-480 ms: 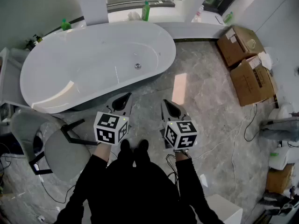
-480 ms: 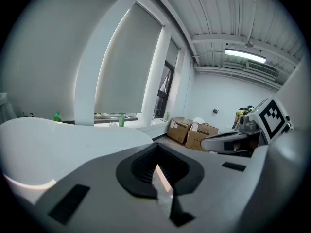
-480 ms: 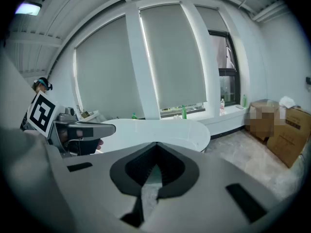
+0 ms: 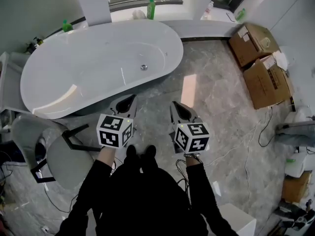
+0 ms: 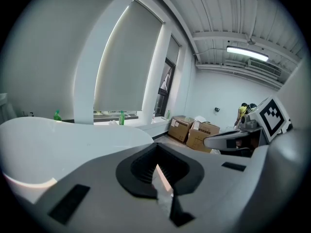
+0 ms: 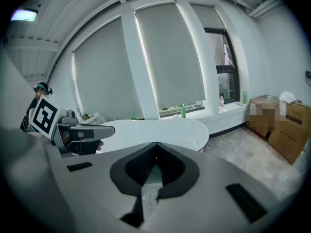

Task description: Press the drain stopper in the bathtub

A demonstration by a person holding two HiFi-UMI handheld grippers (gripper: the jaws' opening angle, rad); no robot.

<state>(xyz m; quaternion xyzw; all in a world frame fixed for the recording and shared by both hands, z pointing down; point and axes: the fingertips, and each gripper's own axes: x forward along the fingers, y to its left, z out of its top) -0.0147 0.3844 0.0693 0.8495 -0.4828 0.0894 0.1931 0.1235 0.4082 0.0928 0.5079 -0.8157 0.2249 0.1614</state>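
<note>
The white oval bathtub (image 4: pixel 74 68) stands on the floor ahead of me, and its small metal drain stopper (image 4: pixel 143 67) shows in the basin towards the right end. My left gripper (image 4: pixel 126 103) is held low in front of the tub's near side, well short of the stopper. It is shut with nothing in it. My right gripper (image 4: pixel 178 110) is level with it over the marble floor, also shut and empty. The left gripper view shows the tub's rim (image 5: pixel 58 140) past the left gripper (image 5: pixel 157 165). In the right gripper view the tub (image 6: pixel 160 129) lies beyond the right gripper (image 6: pixel 155 161).
A grey chair (image 4: pixel 59 156) stands at my left, close to the tub's near end. Cardboard boxes (image 4: pixel 261 68) sit at the right wall. Green bottles (image 4: pixel 151 9) stand on the window ledge behind the tub. Cables (image 4: pixel 236 149) trail over the floor at right.
The tub has slid slightly up and left in the head view. Both grippers hold nearly the same place and stay shut.
</note>
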